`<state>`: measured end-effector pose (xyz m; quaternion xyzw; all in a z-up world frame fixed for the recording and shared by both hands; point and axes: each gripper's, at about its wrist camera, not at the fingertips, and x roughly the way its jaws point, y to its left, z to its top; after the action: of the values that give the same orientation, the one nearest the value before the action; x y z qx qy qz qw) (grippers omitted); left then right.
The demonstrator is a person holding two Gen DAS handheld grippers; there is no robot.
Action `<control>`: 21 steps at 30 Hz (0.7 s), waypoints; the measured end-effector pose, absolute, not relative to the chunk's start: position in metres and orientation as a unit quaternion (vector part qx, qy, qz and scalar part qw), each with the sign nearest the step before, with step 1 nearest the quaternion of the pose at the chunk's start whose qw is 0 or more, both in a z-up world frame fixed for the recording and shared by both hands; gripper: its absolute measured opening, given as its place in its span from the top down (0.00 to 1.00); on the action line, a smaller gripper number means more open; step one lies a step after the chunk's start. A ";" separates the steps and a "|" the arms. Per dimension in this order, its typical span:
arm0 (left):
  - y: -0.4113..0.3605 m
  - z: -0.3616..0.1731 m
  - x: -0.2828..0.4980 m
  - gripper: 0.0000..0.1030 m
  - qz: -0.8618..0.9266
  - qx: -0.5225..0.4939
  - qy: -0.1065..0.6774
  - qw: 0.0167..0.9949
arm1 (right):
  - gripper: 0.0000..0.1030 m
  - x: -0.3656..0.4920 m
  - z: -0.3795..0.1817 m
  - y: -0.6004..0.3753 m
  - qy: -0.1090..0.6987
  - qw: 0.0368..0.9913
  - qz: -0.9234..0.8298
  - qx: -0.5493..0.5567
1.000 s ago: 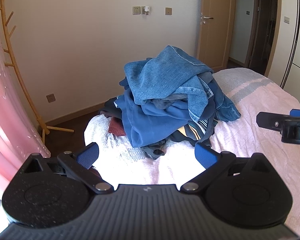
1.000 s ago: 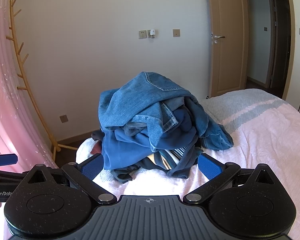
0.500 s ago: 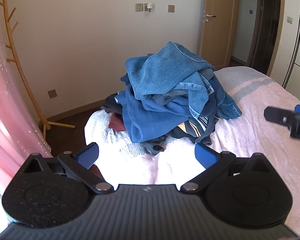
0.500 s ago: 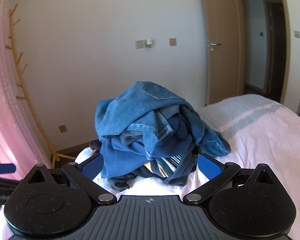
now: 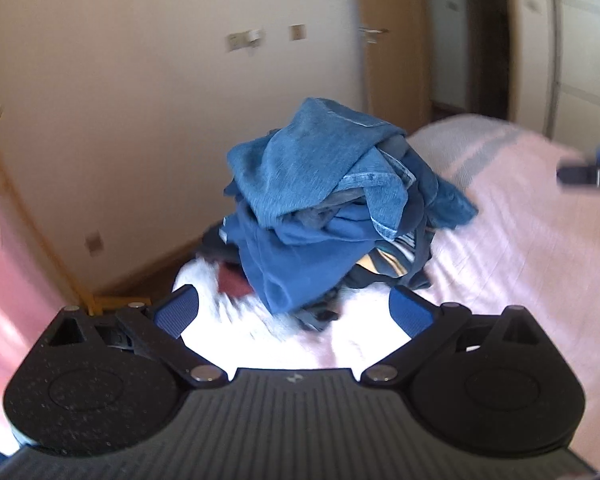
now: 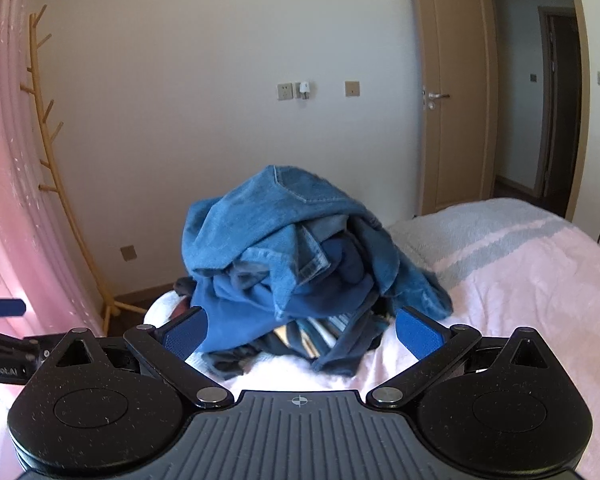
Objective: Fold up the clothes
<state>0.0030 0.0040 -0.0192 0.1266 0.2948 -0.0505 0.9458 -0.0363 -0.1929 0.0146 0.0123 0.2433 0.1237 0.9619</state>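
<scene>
As both views showed the heap larger and lower in frame than half a second before, the two grippers had evidently closed in on the pile of clothes [image 6: 300, 264], which sat bundled at the near corner of the bed [image 6: 532, 264], beside the wall. The left view was smeared with motion blur where it had been sharp a moment earlier, so the left gripper [image 5: 296, 310] was likely the faster mover. Its blue-padded fingers [image 5: 410, 312] stood wide apart with nothing between them; the right gripper [image 6: 300, 330] was equally spread and empty. The pile itself had not shifted: the jeans [image 6: 276, 216] lay on top as before, over a darker blue garment [image 5: 300, 256] and a striped piece [image 5: 396, 256] at the base. No cloth had been touched yet. Judging by this approach, the task was at its very start, with a first garment, probably the jeans, about to be picked off the heap.
</scene>
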 end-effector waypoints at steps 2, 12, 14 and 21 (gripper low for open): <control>0.007 -0.024 0.024 0.03 -0.072 0.161 0.282 0.943 | 0.01 -0.026 0.014 -0.190 0.235 0.964 0.123 0.001; 0.018 -0.097 0.190 0.07 -0.201 0.363 0.204 0.887 | 0.01 0.094 -0.024 -0.121 0.253 0.949 0.134 -0.133; 0.021 -0.117 0.219 0.10 -0.218 0.405 0.197 0.866 | 0.01 0.124 -0.037 -0.100 0.264 0.939 0.139 -0.172; 0.031 -0.161 0.285 0.13 -0.269 0.505 0.155 0.805 | 0.01 0.207 -0.090 -0.037 0.295 0.898 0.183 -0.270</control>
<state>0.2851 0.0312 -0.1612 0.5049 0.1555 -0.2687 0.8054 0.2073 -0.0375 -0.0902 -0.2696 0.2946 0.1833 0.8983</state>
